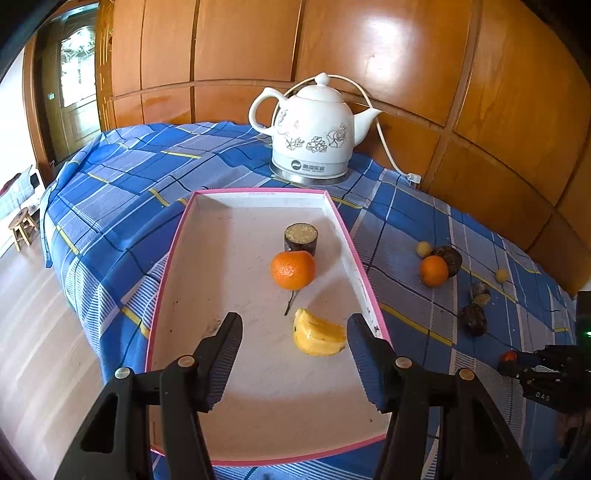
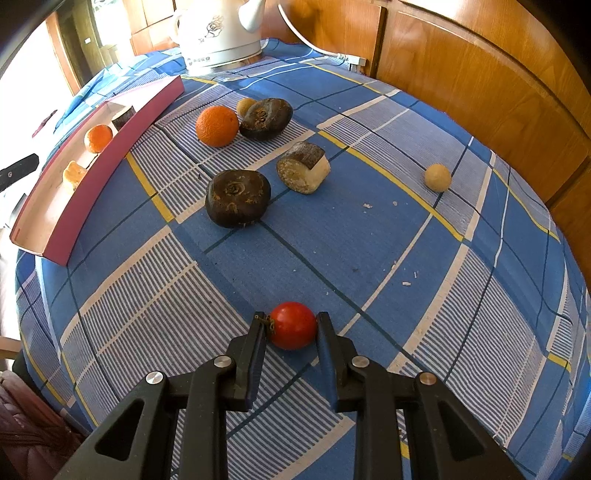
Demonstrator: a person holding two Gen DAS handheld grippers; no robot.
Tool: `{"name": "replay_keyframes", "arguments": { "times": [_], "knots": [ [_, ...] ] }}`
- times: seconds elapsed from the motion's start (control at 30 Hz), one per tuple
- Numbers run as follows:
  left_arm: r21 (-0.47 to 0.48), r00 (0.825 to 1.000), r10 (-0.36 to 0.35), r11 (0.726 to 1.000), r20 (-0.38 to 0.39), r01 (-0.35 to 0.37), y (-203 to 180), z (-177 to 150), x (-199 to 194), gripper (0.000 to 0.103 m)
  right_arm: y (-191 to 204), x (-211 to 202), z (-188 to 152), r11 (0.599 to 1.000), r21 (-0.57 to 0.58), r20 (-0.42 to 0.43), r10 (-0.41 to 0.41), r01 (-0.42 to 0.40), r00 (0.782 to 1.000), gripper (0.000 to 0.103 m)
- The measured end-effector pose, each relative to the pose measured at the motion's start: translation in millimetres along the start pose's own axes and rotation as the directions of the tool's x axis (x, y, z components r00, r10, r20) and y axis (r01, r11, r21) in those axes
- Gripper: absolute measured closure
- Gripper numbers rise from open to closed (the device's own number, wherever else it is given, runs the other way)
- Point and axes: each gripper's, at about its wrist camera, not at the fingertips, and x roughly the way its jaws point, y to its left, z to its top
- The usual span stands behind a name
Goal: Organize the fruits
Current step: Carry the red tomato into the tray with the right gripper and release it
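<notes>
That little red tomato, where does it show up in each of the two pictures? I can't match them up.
Left wrist view: the red tomato is tiny at the far right edge, at the tips of the right gripper.
Right wrist view: the tomato sits low in the centre, between the right gripper's fingers, on the tablecloth.
Shared landmark: the white kettle at the table's far end.
</notes>
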Motion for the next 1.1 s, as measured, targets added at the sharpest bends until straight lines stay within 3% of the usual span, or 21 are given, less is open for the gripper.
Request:
{"name": "replay_keyframes", "arguments": {
  "times": [0.37, 0.6, 0.83, 1.1],
  "knots": [
    [-0.029, 1.000, 0.001, 1.000, -0.005, -0.002, 13.9, -4.3, 0.5, 0.043, 3.3, -8.2, 4.8, 1.000, 0.020, 0.014, -0.014, 0.014, 1.000, 0.077],
    [-0.070, 1.000, 0.018, 0.997, -0.007, -0.018, 28.6, -6.2, 1.4, 0.043, 39.3, -28.3, 32.3, 0.996, -0.026, 0.092, 0.089, -0.087, 0.992, 0.077],
    [-0.105, 0.999, 0.042, 0.994, -0.008, -0.043, 46.0, -9.3, 0.0, 0.043, 98.6, -31.4, 77.2, 0.972, -0.123, 0.142, 0.217, -0.200, 0.966, 0.077],
    [-0.124, 0.999, 0.051, 0.991, 0.002, -0.051, 56.2, -12.6, -4.7, 0.043, 153.5, -21.7, 107.6, 0.953, -0.165, 0.149, 0.279, -0.254, 0.949, 0.077]
  ]
}}
